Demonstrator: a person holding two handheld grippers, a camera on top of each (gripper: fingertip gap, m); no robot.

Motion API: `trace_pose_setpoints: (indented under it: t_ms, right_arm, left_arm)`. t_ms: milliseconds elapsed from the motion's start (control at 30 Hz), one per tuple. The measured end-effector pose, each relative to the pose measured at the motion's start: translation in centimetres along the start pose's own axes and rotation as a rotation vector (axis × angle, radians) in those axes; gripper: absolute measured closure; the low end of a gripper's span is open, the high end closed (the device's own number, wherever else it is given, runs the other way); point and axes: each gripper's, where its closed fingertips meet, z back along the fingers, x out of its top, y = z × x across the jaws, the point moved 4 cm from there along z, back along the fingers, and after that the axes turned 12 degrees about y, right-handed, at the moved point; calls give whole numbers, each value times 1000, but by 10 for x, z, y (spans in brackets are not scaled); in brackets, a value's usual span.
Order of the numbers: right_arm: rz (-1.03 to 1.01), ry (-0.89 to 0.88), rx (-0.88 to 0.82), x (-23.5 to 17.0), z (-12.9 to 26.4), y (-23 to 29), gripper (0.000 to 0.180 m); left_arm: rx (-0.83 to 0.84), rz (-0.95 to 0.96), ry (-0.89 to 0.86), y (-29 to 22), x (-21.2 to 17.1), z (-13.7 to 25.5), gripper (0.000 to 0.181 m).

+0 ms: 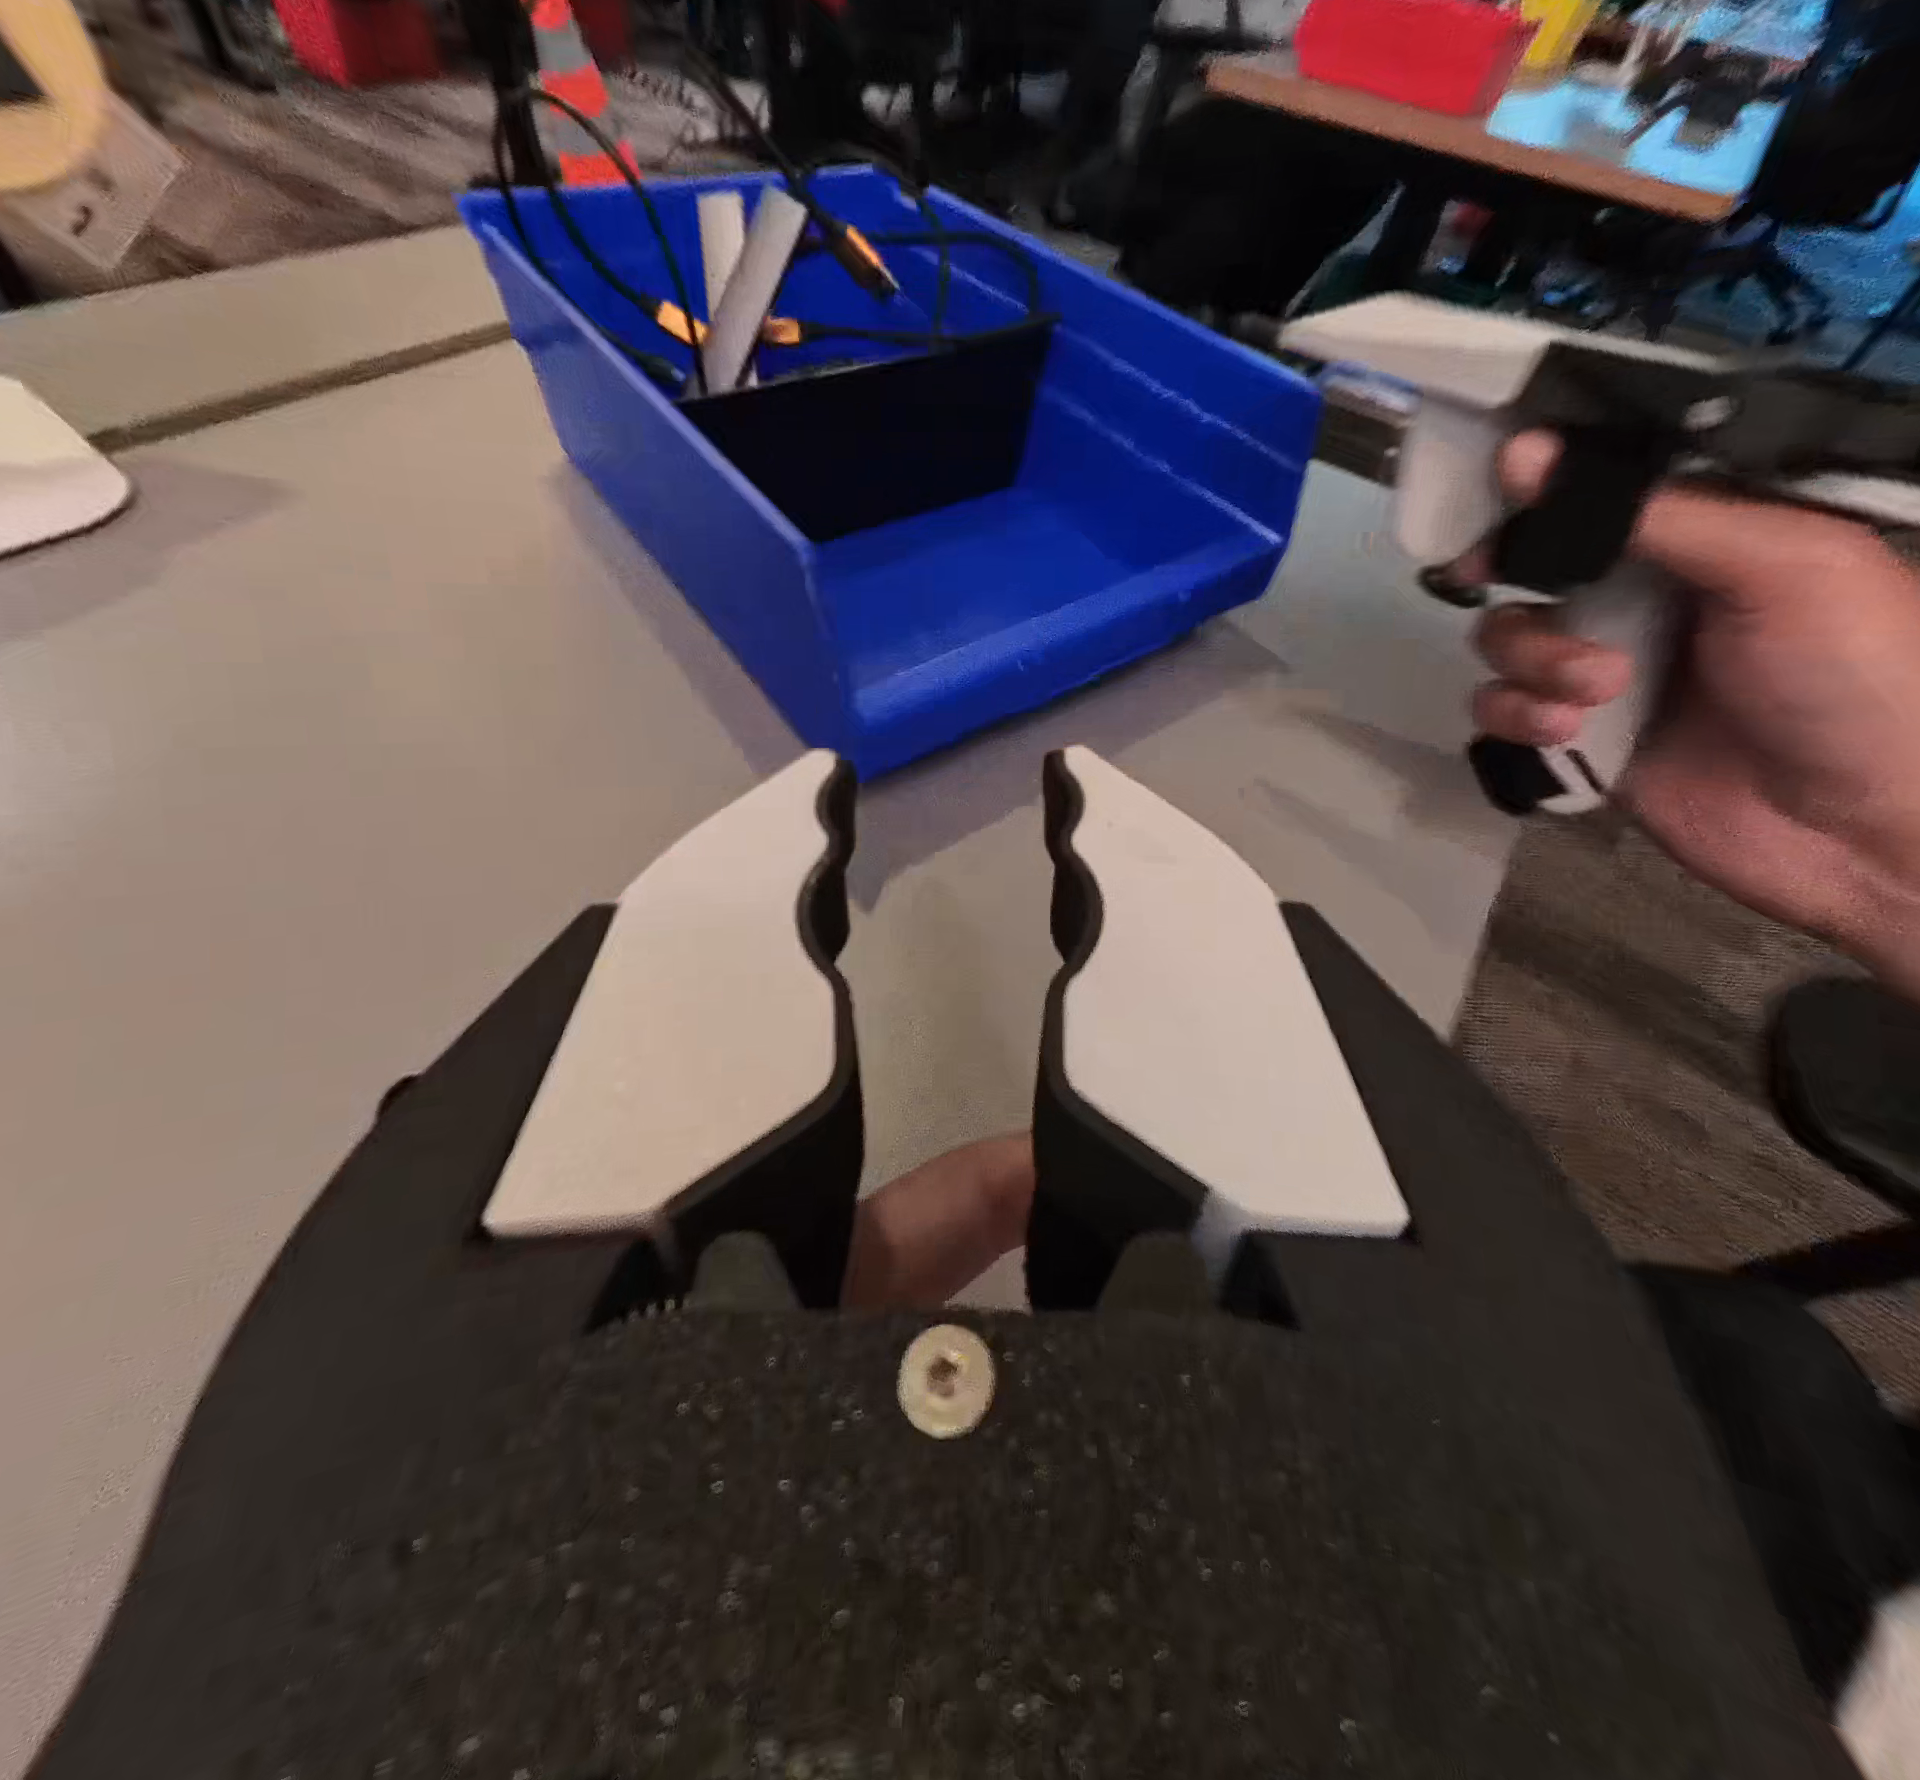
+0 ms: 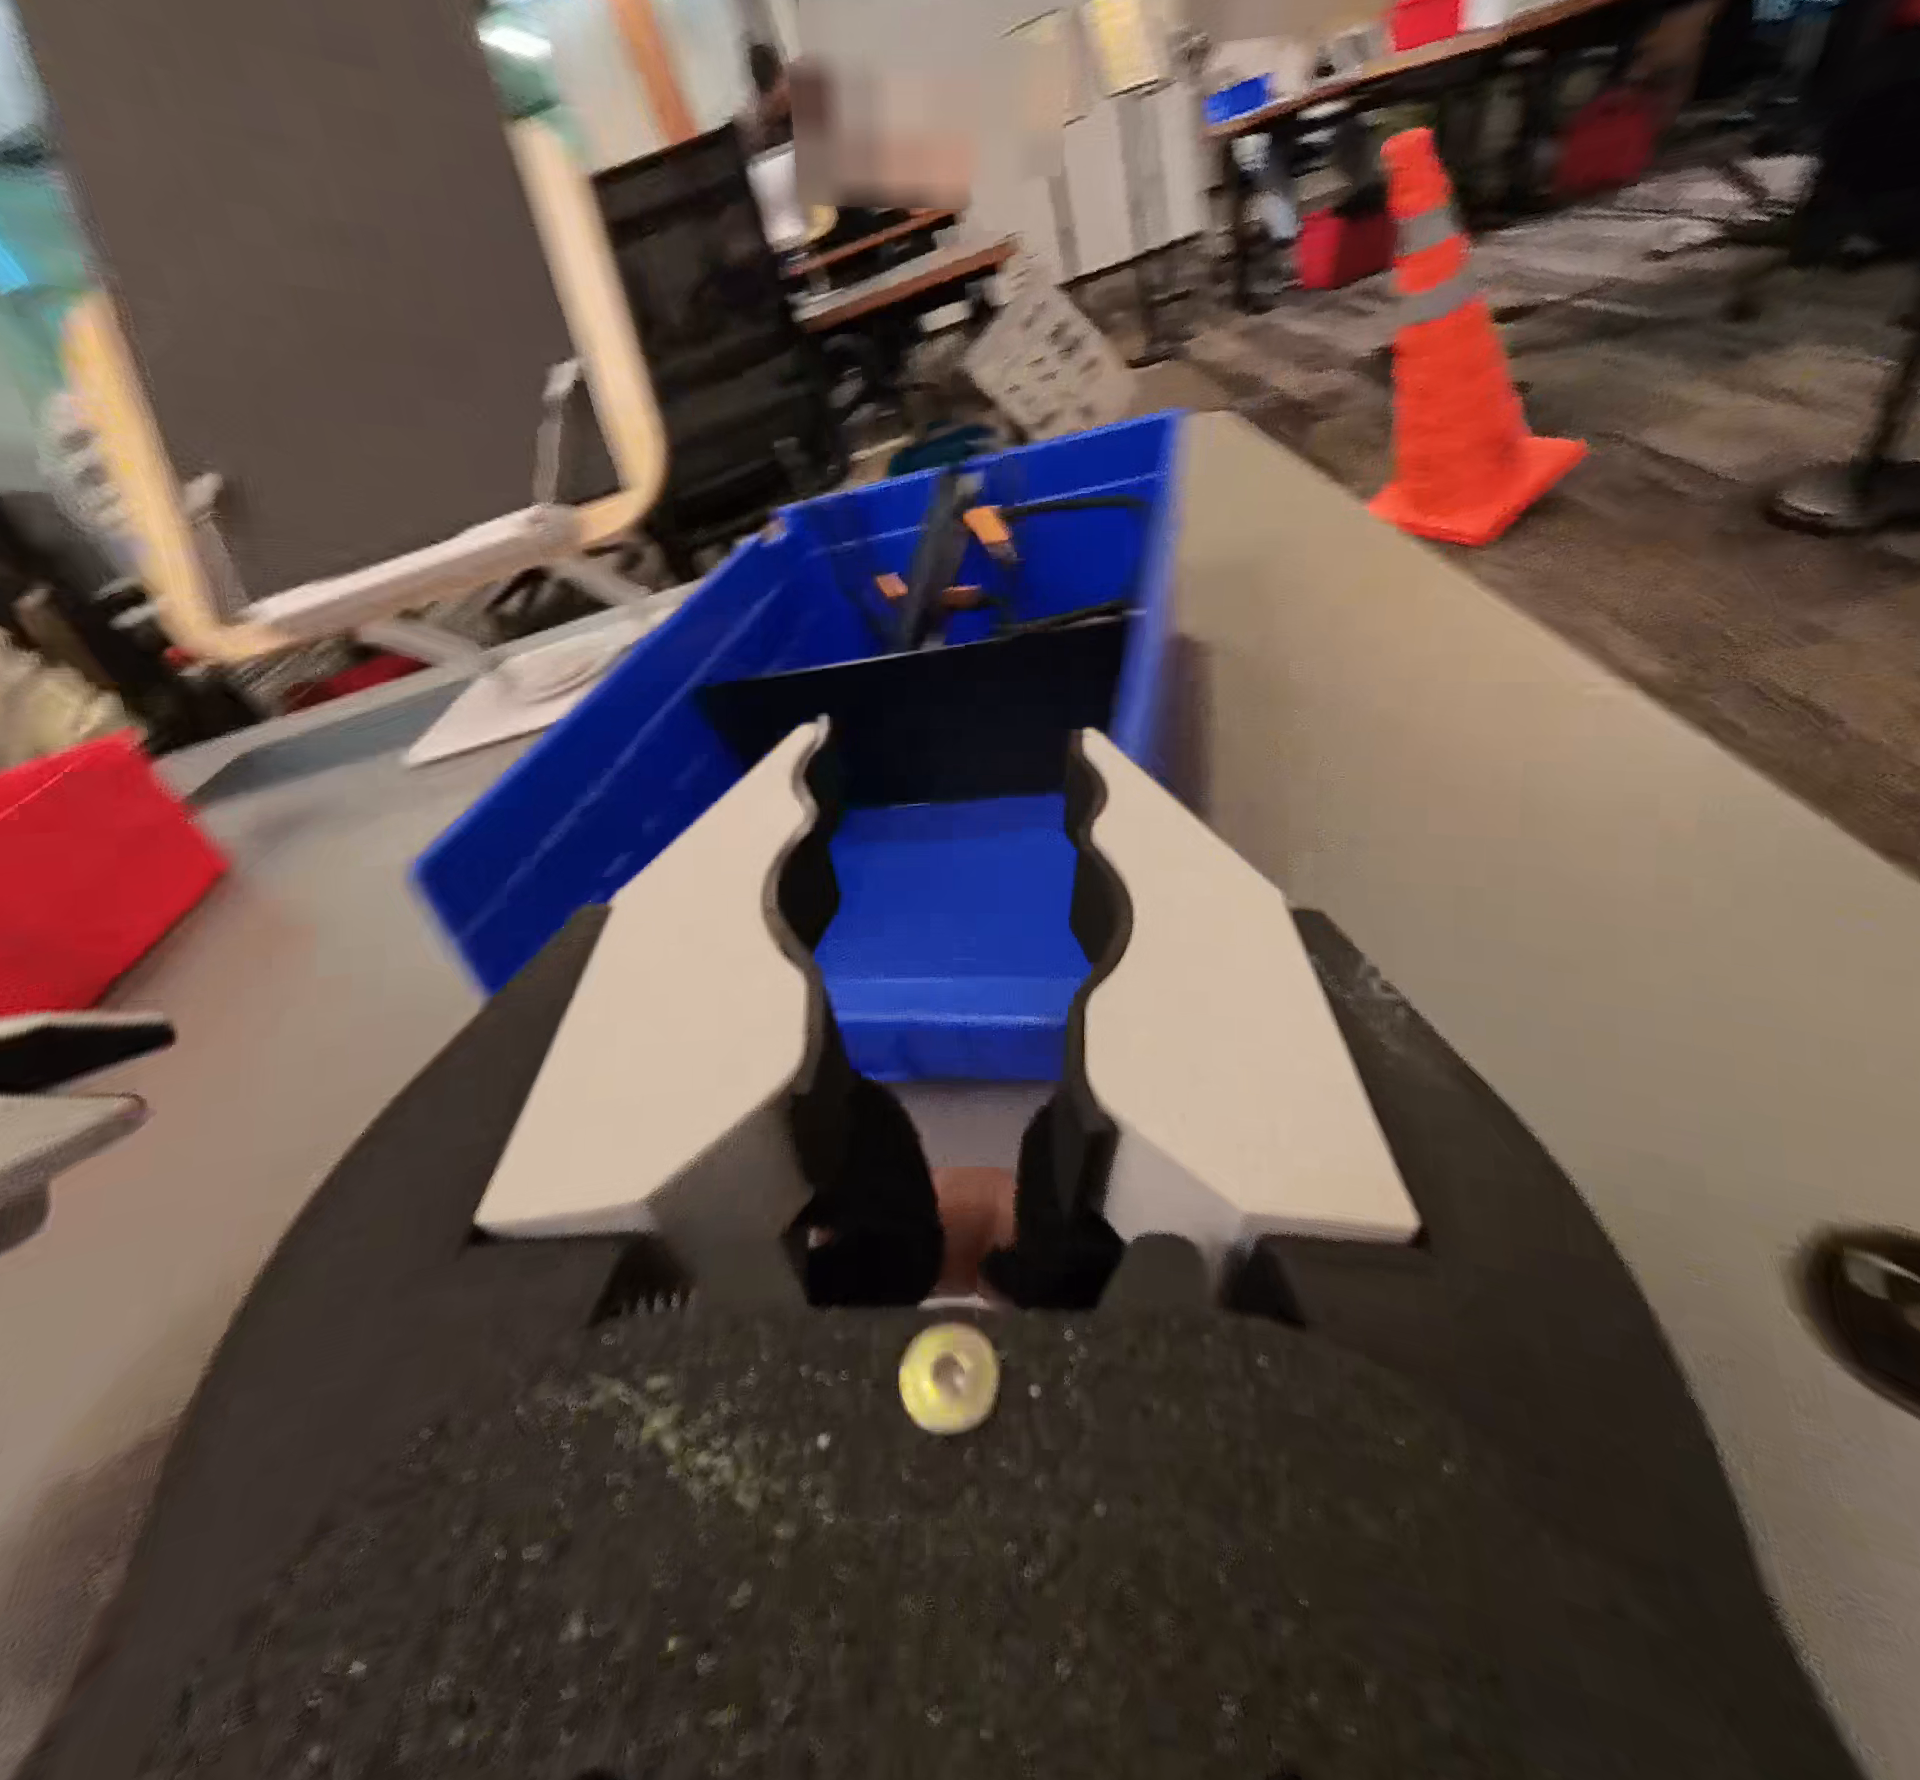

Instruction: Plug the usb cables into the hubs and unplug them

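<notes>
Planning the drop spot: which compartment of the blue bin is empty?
The near compartment, in front of the black divider; the far compartment holds the hubs and cables.

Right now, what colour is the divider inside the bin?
Black, clearest in the left wrist view.

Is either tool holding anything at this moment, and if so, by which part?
Nothing is held. The left tool and right tool are both open with empty gaps; the cables and hubs lie in the blue bin.

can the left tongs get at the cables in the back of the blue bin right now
Probably yes: the left tongs are open and empty before the blue bin, which is open-topped; the black divider needs clearing to reach the cables.
</notes>
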Motion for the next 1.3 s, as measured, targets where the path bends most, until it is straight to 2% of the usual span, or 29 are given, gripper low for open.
trace_pose_setpoints:
  t_ms: [100, 167, 233, 300, 333, 433, 567, 733, 867, 1033, 1133, 1233, 1300]
  right_arm:
    - [-4, 71, -131, -9, -9, -41, 149]
    - [34, 115, -121, -16, -19, -42, 147]
    - [108, 177, -156, -22, -30, -39, 159]
    - [159, 220, -186, -29, -42, -34, 173]
    - [147, 207, -209, -28, -45, -34, 174]
    - [191, 184, -232, -22, -50, -27, 176]
    - [226, 92, -246, -9, -45, -4, 177]
    - [175, 64, -116, -12, -49, 59, 177]
    - [245, 31, -1, -14, -60, 133, 177]
    - [300, 89, 102, -48, -85, 217, 178]
    - [377, 145, 134, -78, -94, 245, 176]
    - [397, 231, 171, -103, -97, 251, 175]
    - [370, 269, 205, -105, -97, 249, 174]
  left_arm:
    - [115, 69, 40, 10, 14, -48, 146]
    - [152, 106, 44, 19, 18, -69, 155]
    - [174, 124, 65, 26, 19, -85, 155]
    - [207, 139, 69, 33, 20, -96, 163]
    - [239, 138, 64, 36, 21, -99, 172]
    - [336, 116, 45, 44, 25, -99, 175]
    - [375, 129, -51, 47, 35, -75, 175]
    - [455, 174, -116, 75, 31, -14, 176]
    - [581, 161, -162, 108, 10, 52, 176]
    - [708, 210, -142, 153, -34, 119, 176]
    - [725, 249, -89, 177, -69, 134, 176]
    - [714, 251, -45, 189, -96, 134, 175]
    - [650, 289, -34, 190, -100, 133, 175]
